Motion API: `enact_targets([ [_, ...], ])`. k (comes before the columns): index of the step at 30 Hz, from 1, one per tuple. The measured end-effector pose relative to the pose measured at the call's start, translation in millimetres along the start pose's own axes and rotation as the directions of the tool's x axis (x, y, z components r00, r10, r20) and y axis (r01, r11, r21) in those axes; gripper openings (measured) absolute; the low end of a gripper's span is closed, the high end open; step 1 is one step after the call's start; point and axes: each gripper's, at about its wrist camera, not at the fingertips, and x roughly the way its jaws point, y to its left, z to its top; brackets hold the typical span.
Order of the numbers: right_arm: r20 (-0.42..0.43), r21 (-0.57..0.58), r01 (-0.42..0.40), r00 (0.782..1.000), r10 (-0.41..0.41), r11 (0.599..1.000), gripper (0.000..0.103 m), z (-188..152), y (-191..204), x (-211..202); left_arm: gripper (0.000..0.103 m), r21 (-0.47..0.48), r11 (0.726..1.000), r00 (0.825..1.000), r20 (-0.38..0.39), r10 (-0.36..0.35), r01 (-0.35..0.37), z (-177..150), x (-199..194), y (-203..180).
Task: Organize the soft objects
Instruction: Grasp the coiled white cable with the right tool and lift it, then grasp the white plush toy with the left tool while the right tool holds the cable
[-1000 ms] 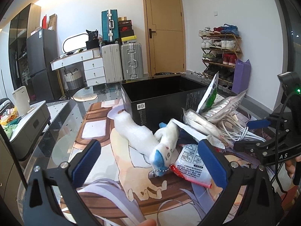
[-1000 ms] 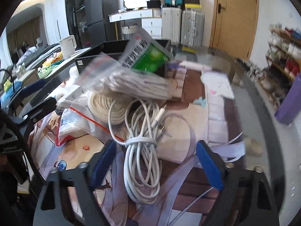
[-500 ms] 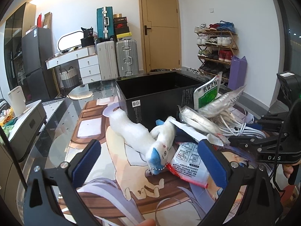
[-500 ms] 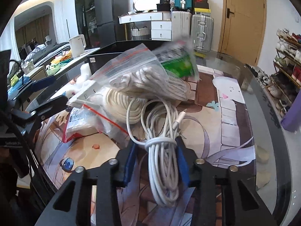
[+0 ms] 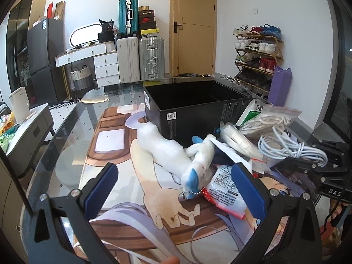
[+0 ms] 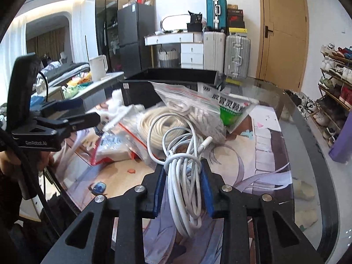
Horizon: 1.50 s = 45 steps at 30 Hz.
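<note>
- Right hand-held gripper [image 6: 182, 183]: jaws narrow, blue pads pressed against both sides of a coiled white cable bundle [image 6: 184, 176]. The figure came down from wide to fully closed within the last second, so the jaws have just been closing on the bundle.
- Cable bundle: gripped at its wrapped waist; the loops extend forward toward the pile and the lower loops hang back between the gripper arms. A white connector end sticks up near the top of the coil.
- Left hand-held gripper [image 5: 176, 189]: jaws wide, nothing between the pads. It hangs over the counter [image 5: 66, 145], pointing at the white plush toy [image 5: 176, 154].
- Plush toy: lies on the printed mat [image 5: 154, 209], just in front of the black box [image 5: 198, 101]. Its blue-marked end with a bead chain touches a red-and-white packet [image 5: 226, 195].
- Black box: open top, interior looks dark and empty from the left wrist view; stands on the counter behind the pile.
- Pile to the right of the toy: a zip bag of cream-coloured cord [image 6: 189, 107], a coil of cream cord [image 6: 154, 123] below it, and a green-and-white pouch [image 6: 231, 110] leaning against the box side.
- From the left wrist view, the white cable [image 5: 292, 147] lies at the right edge of the pile, with the right gripper's black frame on it.
</note>
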Motion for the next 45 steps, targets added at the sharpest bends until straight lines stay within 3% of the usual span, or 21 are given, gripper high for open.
enact_targets([
  [14, 0.121, 0.034, -0.054, 0.991, 0.049, 0.998, 0.03, 5, 4, -26, 0.103, 0.003, 1.0, 0.999, -0.046, 0.022, -0.022, -5, 12, -6],
  [19, 0.156, 0.028, -0.091, 0.984, 0.086, 0.995, 0.03, 4, 9, -34, 0.103, -0.029, 0.999, 0.997, -0.062, -0.036, 0.034, -6, 16, -3],
  [23, 0.186, 0.022, -0.108, 0.977, 0.102, 0.994, 0.03, 6, 11, -40, 0.103, -0.029, 0.999, 0.998, -0.058, -0.019, 0.017, -6, 16, -1],
  [34, 0.228, 0.005, -0.125, 0.966, 0.121, 0.992, 0.03, 10, 16, -48, 0.102, -0.098, 0.994, 0.988, -0.141, -0.067, 0.054, -8, 30, 6],
  [45, 0.23, -0.006, -0.136, 0.964, 0.133, 0.991, 0.03, 10, 18, -46, 0.085, -0.191, 0.972, 0.963, -0.207, -0.174, 0.135, -2, 47, 13],
])
